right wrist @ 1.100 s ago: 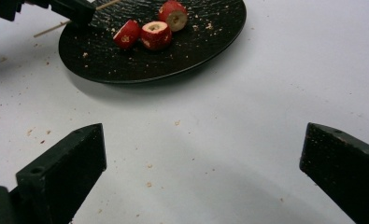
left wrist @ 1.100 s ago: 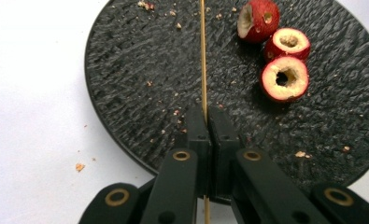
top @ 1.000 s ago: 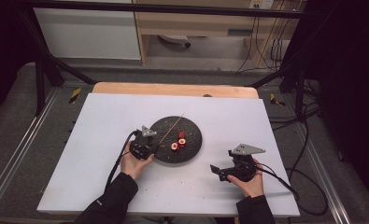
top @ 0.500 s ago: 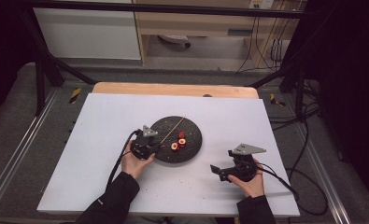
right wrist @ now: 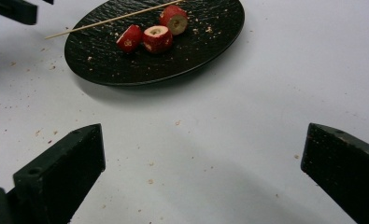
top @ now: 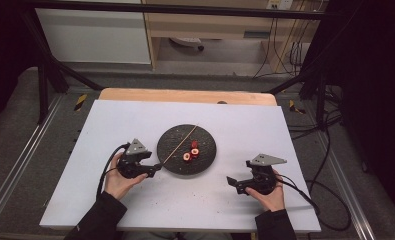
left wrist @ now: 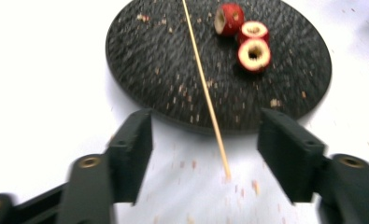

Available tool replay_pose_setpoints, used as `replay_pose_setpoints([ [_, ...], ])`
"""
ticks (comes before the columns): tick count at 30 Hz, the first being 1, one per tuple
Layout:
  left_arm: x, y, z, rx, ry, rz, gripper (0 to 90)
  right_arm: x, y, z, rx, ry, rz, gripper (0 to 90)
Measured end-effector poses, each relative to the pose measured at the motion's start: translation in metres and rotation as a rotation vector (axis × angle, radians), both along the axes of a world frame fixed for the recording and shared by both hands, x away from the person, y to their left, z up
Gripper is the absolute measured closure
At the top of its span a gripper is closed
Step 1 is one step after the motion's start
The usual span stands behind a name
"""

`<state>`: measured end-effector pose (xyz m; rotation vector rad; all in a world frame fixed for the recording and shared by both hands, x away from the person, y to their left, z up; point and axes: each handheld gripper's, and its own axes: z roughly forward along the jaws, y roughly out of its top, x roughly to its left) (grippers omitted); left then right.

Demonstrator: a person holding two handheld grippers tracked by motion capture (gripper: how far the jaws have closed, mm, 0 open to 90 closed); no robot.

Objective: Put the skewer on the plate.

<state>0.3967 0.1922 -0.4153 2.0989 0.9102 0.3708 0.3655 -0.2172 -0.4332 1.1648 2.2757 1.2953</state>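
A round black plate (top: 175,150) sits mid-table with a thin wooden skewer (top: 180,145) lying across it and three cored red fruit pieces (top: 191,151) on its right half. My left gripper (top: 157,169) is just off the plate's left rim. Its jaws have just been opening and stand apart. In the left gripper view the skewer (left wrist: 203,84) ends on the table between the jaws of my left gripper (left wrist: 205,140), touching neither. My right gripper (top: 231,182) rests open, right of the plate. The right gripper view shows the fruit pieces (right wrist: 156,37) beyond my right gripper (right wrist: 203,158).
The white tabletop (top: 135,120) is sprinkled with small crumbs around the plate. A wooden strip (top: 185,95) runs along its far edge. Cables trail from both grippers toward the near edge, and more cables (top: 330,150) lie on the floor at the right.
My left gripper has drawn back left and toward the person, off the plate's edge, and its jaws have opened. The skewer lies free on the plate. The right hand has stayed put.
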Motion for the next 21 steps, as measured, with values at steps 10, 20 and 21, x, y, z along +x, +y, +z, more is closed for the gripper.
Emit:
replay_pose_setpoints([
  [10, -0.027, 0.049, -0.02, -0.048, -0.006, 0.023, 9.9, -0.001, 0.0, -0.003, -0.021, 0.005, 0.0, 0.9],
  [20, -0.042, 0.068, -0.031, -0.041, -0.009, 0.033, 7.7, -0.003, -0.001, -0.004, -0.023, 0.013, 0.014, 0.9],
  [21, -0.042, 0.068, -0.031, -0.042, -0.011, 0.034, 7.7, -0.003, -0.001, -0.003, -0.02, 0.012, 0.014, 0.9],
])
